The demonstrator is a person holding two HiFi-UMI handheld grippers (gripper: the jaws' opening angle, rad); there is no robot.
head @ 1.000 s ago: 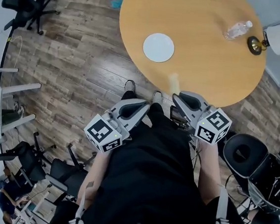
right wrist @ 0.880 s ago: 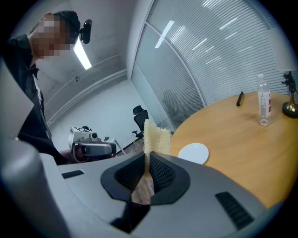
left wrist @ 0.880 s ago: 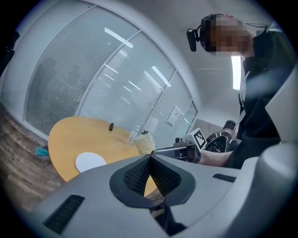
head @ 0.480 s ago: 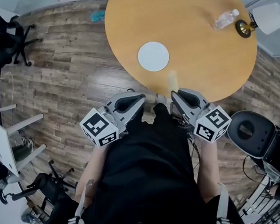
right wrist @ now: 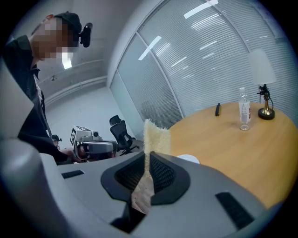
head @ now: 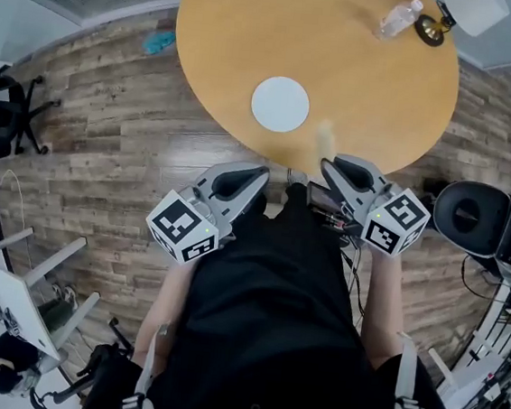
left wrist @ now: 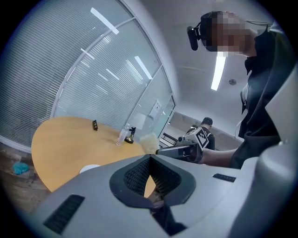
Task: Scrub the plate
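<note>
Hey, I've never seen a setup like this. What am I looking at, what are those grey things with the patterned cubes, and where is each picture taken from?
There is no robot here. A person stands at a round wooden table and holds a hand-operated gripper in each hand. The cubes with square markers are part of those grippers.

The top-down picture comes from a camera on the person's head. The other two come from cameras riding on each gripper, looking along its jaws.

On the table are a white plate, a clear water bottle and a small lamp.

The right gripper is closed on a pale yellow sponge, which sticks out past its jaws. The left gripper has its jaws together with nothing between them. Neither has reached the plate yet.
</note>
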